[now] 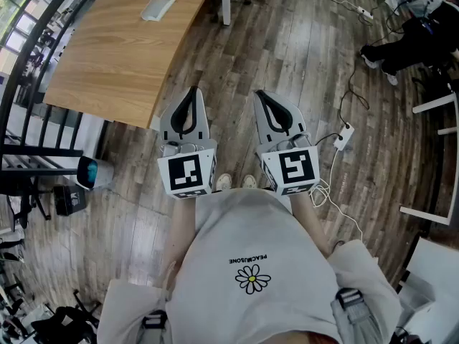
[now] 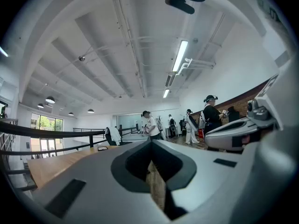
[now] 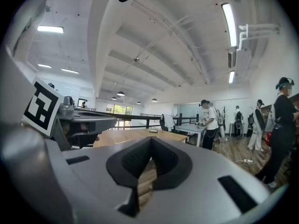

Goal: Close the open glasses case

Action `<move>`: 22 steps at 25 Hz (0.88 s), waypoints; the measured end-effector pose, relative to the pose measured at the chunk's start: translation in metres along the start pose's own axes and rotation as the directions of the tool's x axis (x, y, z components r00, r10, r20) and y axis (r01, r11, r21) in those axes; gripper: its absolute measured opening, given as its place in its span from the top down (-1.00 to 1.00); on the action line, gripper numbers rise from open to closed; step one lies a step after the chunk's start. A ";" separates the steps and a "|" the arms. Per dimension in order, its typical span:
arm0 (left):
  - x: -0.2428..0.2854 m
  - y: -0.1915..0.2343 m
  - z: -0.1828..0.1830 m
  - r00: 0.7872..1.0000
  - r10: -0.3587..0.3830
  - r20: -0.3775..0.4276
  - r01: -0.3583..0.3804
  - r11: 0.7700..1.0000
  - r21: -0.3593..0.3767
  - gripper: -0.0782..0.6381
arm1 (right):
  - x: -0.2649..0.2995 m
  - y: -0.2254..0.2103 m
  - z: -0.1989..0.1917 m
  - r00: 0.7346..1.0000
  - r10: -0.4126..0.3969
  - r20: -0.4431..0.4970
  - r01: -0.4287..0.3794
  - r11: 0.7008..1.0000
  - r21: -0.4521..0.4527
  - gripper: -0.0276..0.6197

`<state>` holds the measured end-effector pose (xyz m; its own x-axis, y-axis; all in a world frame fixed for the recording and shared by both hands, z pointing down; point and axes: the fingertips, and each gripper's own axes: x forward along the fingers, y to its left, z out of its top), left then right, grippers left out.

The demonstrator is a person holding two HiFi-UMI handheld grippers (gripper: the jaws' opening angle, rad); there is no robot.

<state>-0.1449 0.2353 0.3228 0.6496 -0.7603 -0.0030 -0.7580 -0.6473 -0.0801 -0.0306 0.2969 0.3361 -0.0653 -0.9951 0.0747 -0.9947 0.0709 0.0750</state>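
Scene: A person stands on plank flooring just short of the wooden table (image 1: 122, 56), a hand-held gripper in each hand, both held level and aimed toward it.

Left gripper (image 1: 191, 92): Jaws pressed together with nothing between them; it hangs over the floor just off the table's near edge.

Right gripper (image 1: 259, 94): Jaws likewise together and empty, beside the left one and farther from the table's corner.

Glasses case (image 1: 158, 7): Probably the pale, flat object lying toward the table's far side, well apart from both grippers. It is too small to tell whether its lid is up.

Step in hand: By the look of it, the approach; neither gripper has reached the table top.

Next move: Likely a step forward to carry one gripper across the table to the case, steadying the base while the lid is swung down.

Writing: The shirt carries a daisy print with small lettering, upside down to the head view, reading roughly "PEACMUSONE". The gripper cubes show black-and-white square markers, no words.
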 end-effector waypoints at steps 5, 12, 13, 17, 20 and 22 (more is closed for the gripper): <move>0.003 0.003 -0.001 1.000 -0.002 0.000 0.002 1.000 0.001 0.74 | 0.004 -0.002 -0.001 1.000 -0.002 -0.005 0.002 1.000 0.002 0.90; 0.005 0.004 -0.004 1.000 0.002 -0.008 -0.002 1.000 -0.012 0.74 | 0.003 -0.005 -0.007 1.000 0.008 -0.018 -0.007 1.000 0.019 0.90; 0.006 0.004 -0.003 1.000 0.005 -0.007 -0.005 1.000 -0.014 0.74 | 0.003 -0.006 -0.008 1.000 0.011 -0.014 -0.011 1.000 0.026 0.90; 0.010 0.005 -0.005 1.000 0.020 -0.008 -0.021 0.999 -0.033 0.74 | 0.002 -0.013 -0.009 1.000 0.022 0.011 -0.022 0.998 0.067 0.90; 0.013 0.005 -0.008 0.999 0.036 -0.010 -0.036 0.999 -0.036 0.74 | 0.000 -0.018 -0.015 1.000 0.029 0.005 -0.030 0.998 0.060 0.90; 0.015 0.005 -0.009 0.999 0.050 -0.001 -0.050 0.998 -0.040 0.74 | -0.002 -0.024 -0.020 0.999 0.035 0.001 -0.035 0.998 0.058 0.90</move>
<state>-0.1391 0.2201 0.3310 0.6107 -0.7918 -0.0061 -0.7914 -0.6100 -0.0397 -0.0054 0.2988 0.3545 -0.1002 -0.9920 0.0763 -0.9947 0.1016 0.0150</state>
